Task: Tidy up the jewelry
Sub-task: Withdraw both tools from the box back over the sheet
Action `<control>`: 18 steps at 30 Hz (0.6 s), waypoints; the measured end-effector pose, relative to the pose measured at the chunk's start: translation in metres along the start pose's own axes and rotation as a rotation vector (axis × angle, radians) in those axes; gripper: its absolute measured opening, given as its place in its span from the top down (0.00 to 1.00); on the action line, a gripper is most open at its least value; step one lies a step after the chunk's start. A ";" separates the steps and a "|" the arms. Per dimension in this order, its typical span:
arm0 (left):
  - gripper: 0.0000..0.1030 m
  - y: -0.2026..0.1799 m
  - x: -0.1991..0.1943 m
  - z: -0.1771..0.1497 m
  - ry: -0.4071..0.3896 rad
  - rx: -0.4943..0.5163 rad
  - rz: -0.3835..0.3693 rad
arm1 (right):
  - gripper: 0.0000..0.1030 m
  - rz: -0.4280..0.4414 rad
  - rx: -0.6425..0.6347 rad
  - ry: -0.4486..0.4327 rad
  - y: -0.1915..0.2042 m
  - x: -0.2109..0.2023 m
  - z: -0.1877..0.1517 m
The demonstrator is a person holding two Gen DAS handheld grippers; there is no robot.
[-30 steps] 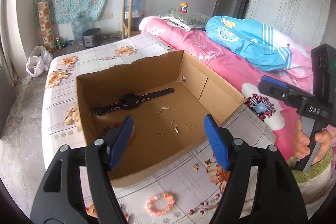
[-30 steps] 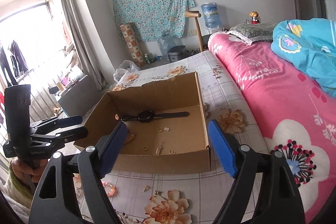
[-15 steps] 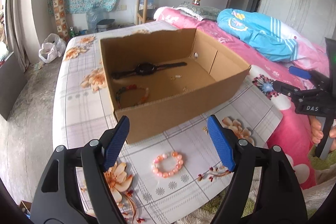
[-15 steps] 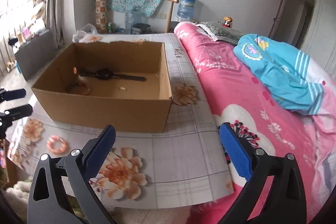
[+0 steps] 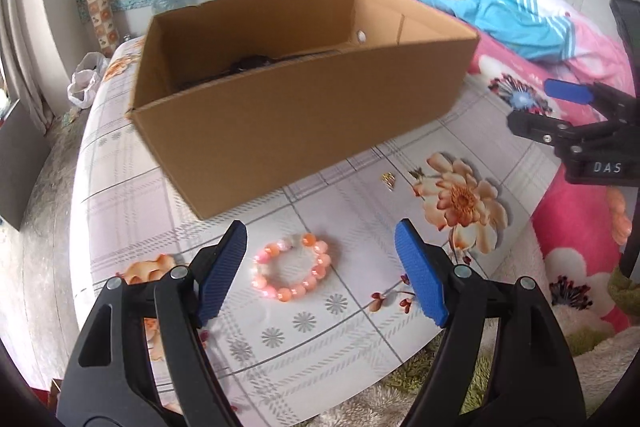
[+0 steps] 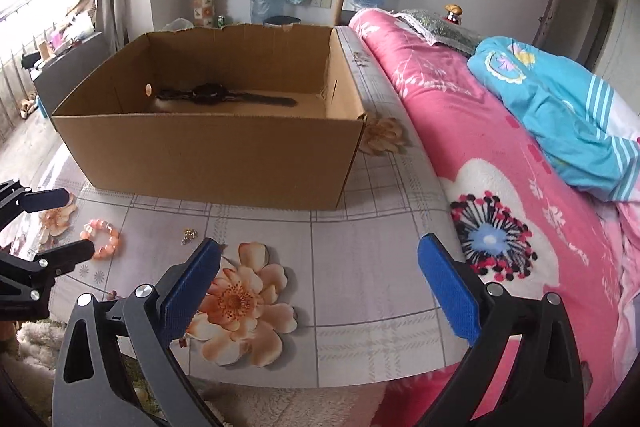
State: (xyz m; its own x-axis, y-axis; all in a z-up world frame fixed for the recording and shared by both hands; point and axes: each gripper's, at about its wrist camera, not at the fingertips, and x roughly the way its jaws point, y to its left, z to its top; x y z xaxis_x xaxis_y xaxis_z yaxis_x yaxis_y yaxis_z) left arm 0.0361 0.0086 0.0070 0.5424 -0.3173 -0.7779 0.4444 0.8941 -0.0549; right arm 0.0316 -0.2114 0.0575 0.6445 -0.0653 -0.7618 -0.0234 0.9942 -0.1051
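Cardboard box (image 5: 304, 115): open-topped, on a floral checked cloth (image 5: 132, 195); a black wristwatch (image 6: 212, 94) lies flat inside.
Bead bracelet (image 5: 290, 271): pink and orange, on the cloth in front of the box, outside it.
Small gold trinket (image 5: 388, 179): on the cloth near the box's front wall.
Left gripper (image 5: 320, 269): jaws spread wide, empty, framing the bracelet without touching it.
Right gripper (image 6: 318, 291): jaws have just been opening, now very wide, nothing between them, over a printed flower.

1 box (image 5: 304, 123), 1 bracelet (image 5: 290, 269), 1 watch (image 6: 224, 95)
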 end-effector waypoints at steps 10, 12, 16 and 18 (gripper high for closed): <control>0.29 -0.016 0.026 0.000 0.063 0.041 0.006 | 0.13 0.135 0.124 0.063 -0.005 0.033 -0.009; 0.29 -0.015 0.024 -0.003 0.047 0.055 0.003 | 0.20 0.159 0.137 0.066 -0.008 0.036 -0.010; 0.29 -0.008 0.010 -0.012 0.014 0.068 -0.020 | 0.25 0.194 0.152 0.066 -0.014 0.041 -0.012; 0.29 -0.002 0.003 -0.018 0.005 0.065 -0.020 | 0.26 0.207 0.157 0.060 -0.016 0.043 -0.012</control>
State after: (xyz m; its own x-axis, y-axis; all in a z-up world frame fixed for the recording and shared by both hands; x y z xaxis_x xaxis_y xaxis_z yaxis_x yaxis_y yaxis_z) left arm 0.0238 0.0117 -0.0062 0.5296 -0.3331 -0.7801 0.5005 0.8652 -0.0297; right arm 0.0505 -0.2313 0.0193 0.5914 0.1404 -0.7940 -0.0281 0.9877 0.1537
